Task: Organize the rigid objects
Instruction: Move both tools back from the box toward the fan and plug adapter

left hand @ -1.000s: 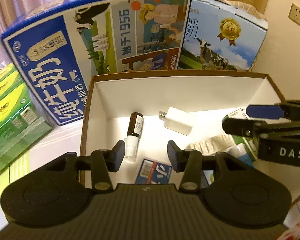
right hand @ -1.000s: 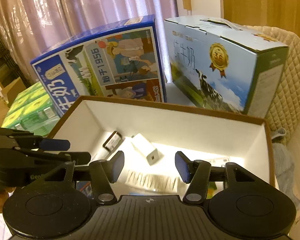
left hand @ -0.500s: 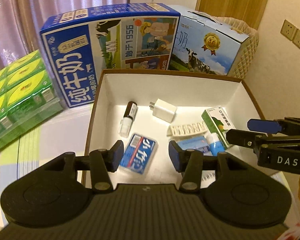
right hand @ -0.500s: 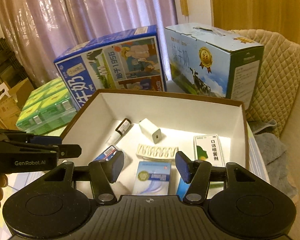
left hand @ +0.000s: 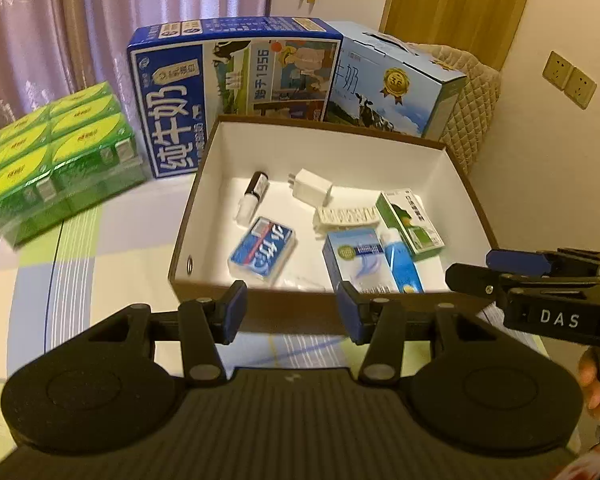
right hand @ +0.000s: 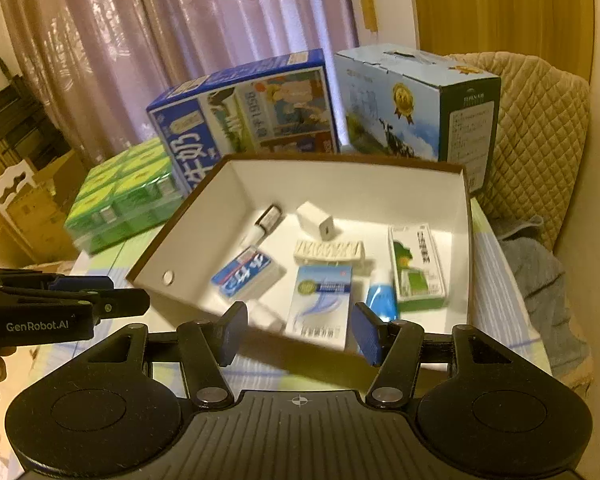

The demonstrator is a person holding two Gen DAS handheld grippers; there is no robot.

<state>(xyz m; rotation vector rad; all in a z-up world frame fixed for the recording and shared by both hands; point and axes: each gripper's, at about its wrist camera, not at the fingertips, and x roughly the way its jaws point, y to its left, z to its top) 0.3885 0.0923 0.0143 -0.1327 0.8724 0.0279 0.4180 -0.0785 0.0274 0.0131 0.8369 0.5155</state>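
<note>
A brown box with a white inside (left hand: 204, 184) (right hand: 204, 216) stands on the table. It holds a small dark bottle (left hand: 256, 190) (right hand: 266, 220), a white charger (left hand: 312, 188) (right hand: 316, 222), a white blister strip (left hand: 346, 216) (right hand: 328, 250), a blue packet (left hand: 262, 250) (right hand: 246, 276), a pale blue carton (left hand: 358, 260) (right hand: 324, 304), a blue tube (left hand: 400, 262) (right hand: 382, 300) and a green-white carton (left hand: 410, 224) (right hand: 418, 266). My left gripper (left hand: 291, 312) is open and empty in front of the box. My right gripper (right hand: 298, 332) is open and empty at the box's near edge.
Two large milk cartons (left hand: 236, 88) (left hand: 396, 88) stand behind the box. A wrapped pack of green cartons (left hand: 64, 160) sits at the left. A quilted chair (right hand: 540, 128) and a grey cloth (right hand: 540, 276) are at the right. The tablecloth (left hand: 100, 264) is checked.
Both grippers have pulled back and up from inside the box to in front of it. More of the box's contents and the table now show. Both stay open and empty.
</note>
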